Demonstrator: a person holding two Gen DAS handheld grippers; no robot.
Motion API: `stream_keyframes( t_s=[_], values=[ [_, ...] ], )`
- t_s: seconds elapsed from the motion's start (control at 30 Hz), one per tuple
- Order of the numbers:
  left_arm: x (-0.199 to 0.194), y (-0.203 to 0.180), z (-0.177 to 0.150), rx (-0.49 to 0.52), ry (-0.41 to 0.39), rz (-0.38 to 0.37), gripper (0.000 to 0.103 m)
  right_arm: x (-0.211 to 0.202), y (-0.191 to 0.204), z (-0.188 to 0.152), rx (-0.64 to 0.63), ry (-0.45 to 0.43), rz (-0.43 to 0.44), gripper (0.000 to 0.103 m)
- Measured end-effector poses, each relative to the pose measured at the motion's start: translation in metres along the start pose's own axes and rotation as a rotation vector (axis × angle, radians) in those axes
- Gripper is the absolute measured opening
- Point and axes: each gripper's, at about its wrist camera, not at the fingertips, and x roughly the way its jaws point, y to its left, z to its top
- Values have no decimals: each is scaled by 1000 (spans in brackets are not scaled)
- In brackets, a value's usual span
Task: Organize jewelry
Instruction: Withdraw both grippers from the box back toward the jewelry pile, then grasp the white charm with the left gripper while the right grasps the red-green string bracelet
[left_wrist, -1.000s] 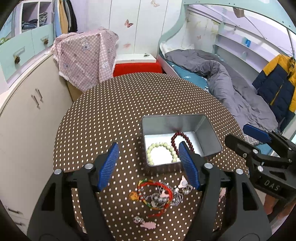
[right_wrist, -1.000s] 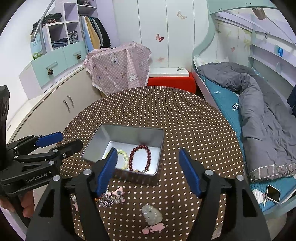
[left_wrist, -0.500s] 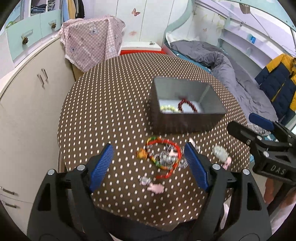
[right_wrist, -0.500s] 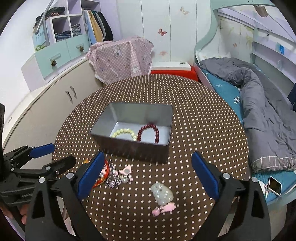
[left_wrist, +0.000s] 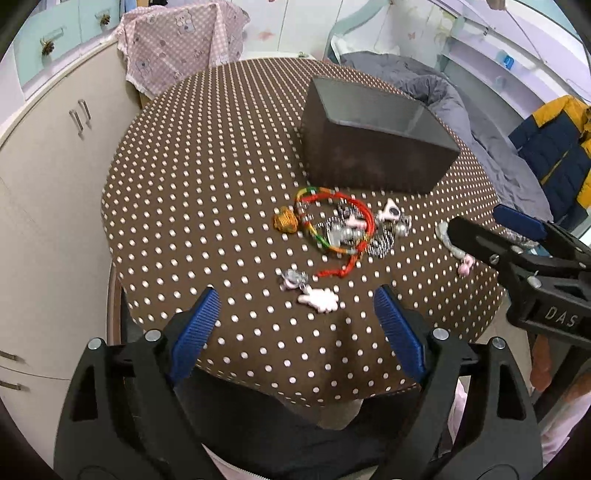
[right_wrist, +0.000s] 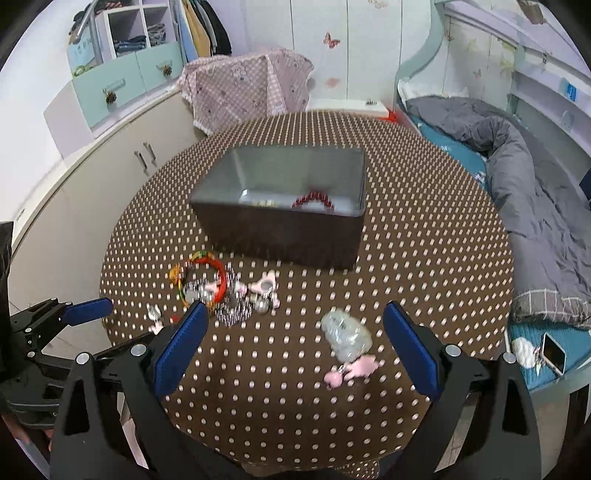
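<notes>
Grippers, left (left_wrist: 295, 325) and right (right_wrist: 291, 343), jaws just widened and empty, have pulled back from the tin (right_wrist: 284, 206) toward loose jewelry (left_wrist: 340, 229) awaiting pickup

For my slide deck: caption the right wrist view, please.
Open right gripper above pale pendant and tangled bracelets beside metal tin.
</notes>
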Motion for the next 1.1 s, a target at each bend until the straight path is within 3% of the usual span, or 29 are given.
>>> stream_keyframes(
  t_s=[0.43,0.73,0.77,0.87,1.1],
  values=[
    [17,-18,-14,61,-25,57,84,22,-10,-21,38,87,-6,92],
    [16,-15,-16,75,-57,120,43,21,-22,-24,66,97,-17,92],
    [16,-13,-16,74,-59,123,35,21,-21,-24,68,98,-17,92],
    [14,-8,-16,62,-64,120,27,22,-20,-24,70,101,-15,92],
    [11,5,-17,49,-67,96,27,21,-13,-19,48,92,11,92]
  ],
)
